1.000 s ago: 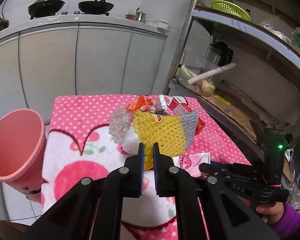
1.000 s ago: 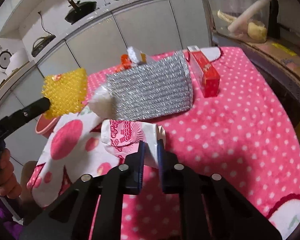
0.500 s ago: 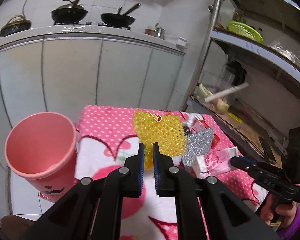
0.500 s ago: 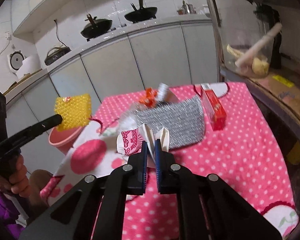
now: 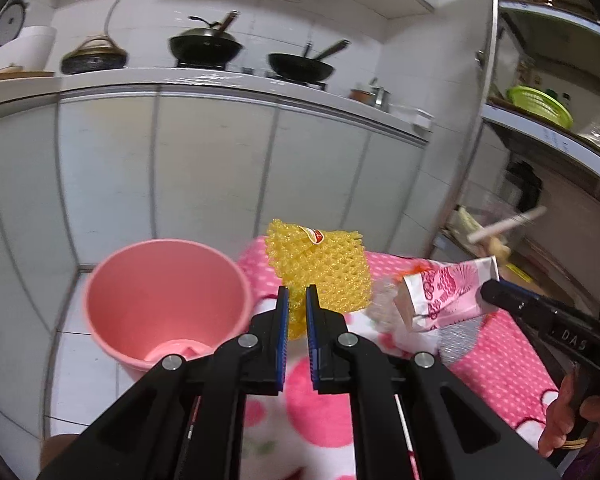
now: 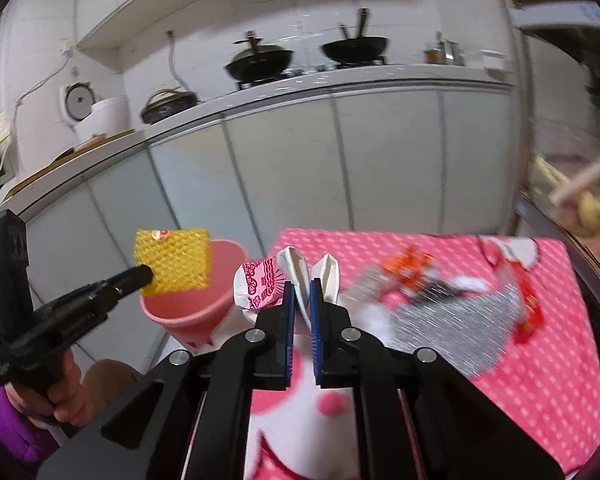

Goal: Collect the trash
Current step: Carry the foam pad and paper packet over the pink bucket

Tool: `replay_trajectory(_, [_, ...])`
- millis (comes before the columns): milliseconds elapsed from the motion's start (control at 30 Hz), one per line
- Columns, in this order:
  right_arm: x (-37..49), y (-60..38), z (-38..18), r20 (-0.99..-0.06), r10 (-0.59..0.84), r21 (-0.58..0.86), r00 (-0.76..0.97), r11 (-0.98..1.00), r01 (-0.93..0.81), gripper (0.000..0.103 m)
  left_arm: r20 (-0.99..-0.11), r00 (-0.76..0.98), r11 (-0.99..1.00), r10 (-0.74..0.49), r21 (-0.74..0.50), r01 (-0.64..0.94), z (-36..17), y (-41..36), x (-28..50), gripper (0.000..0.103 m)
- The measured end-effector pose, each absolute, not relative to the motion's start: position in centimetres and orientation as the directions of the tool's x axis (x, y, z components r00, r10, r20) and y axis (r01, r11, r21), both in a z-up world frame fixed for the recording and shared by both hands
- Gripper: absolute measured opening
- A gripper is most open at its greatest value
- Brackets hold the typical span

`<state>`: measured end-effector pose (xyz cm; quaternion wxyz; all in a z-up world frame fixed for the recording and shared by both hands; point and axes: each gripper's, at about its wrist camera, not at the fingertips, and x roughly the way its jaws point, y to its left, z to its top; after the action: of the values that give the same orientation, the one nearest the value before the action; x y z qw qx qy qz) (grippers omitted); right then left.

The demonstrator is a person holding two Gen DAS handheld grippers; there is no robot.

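Observation:
My left gripper (image 5: pixel 294 300) is shut on a yellow foam fruit net (image 5: pixel 324 268) and holds it in the air just right of the pink bin (image 5: pixel 156 296). In the right wrist view the net (image 6: pixel 174 262) hangs over the bin's (image 6: pixel 192 312) rim. My right gripper (image 6: pixel 301 296) is shut on a white and pink paper carton (image 6: pixel 268 284), lifted above the table; it also shows in the left wrist view (image 5: pixel 444 296). A silver bag (image 6: pixel 452 332), orange wrappers (image 6: pixel 412 264) and a red box (image 6: pixel 528 300) lie on the pink dotted tablecloth (image 6: pixel 540 380).
The bin stands on the floor at the table's left edge. White kitchen cabinets (image 5: pixel 220 168) with woks on top are behind. A metal shelf rack (image 5: pixel 540 128) with a green basket stands on the right.
Both grippers have risen off the table and swung left toward the pink bin, the left with the yellow net, the right with the carton lifted off the cloth.

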<state>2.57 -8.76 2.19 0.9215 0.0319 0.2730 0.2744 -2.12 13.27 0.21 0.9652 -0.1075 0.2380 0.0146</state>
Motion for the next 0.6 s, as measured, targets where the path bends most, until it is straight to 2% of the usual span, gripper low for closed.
replay_trajectory(300, [4.8, -0.8, 2.9, -0.469, 0.588, 0.183, 0.659, 0.794, -0.579, 0.008, -0.469, 0.874, 0.958, 0.131, -0.166, -0.232, -0.4, 18.7, -2.4, 0.008])
replay_trajectory(600, [7.2, 5.6, 1.0, -0.515, 0.618, 0.171, 0.594, 0.753, -0.635, 0.008, -0.536, 0.812, 0.925, 0.229, -0.14, -0.353, -2.4, 23.0, -1.4, 0.008])
